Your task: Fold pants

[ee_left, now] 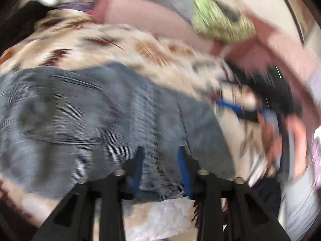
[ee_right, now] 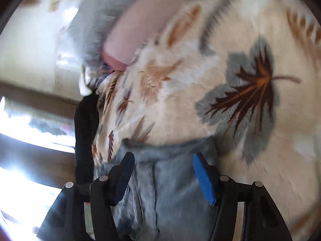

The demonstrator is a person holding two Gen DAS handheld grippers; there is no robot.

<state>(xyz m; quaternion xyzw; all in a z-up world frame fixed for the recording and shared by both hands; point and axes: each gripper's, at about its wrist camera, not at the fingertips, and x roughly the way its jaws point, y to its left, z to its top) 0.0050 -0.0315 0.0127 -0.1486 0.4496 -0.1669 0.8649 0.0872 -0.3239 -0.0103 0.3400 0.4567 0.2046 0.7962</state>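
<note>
Grey ribbed fabric pants [ee_left: 84,110] being spread on leaf-patterned beige fleece blanket [ee_right: 250,80] | left gripper [ee_left: 160,156], right gripper [ee_right: 163,160]: jaws apart, cloth between, unclamped | risk: fabric slipping, fold skewing.

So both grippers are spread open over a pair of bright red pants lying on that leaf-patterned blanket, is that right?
Not quite: the pants are grey-blue, not red. The left wrist view shows it best, and the right wrist view agrees. The rest holds: the left gripper and right gripper both have their fingers spread over the fabric, which lies on the leaf-patterned blanket.
</note>
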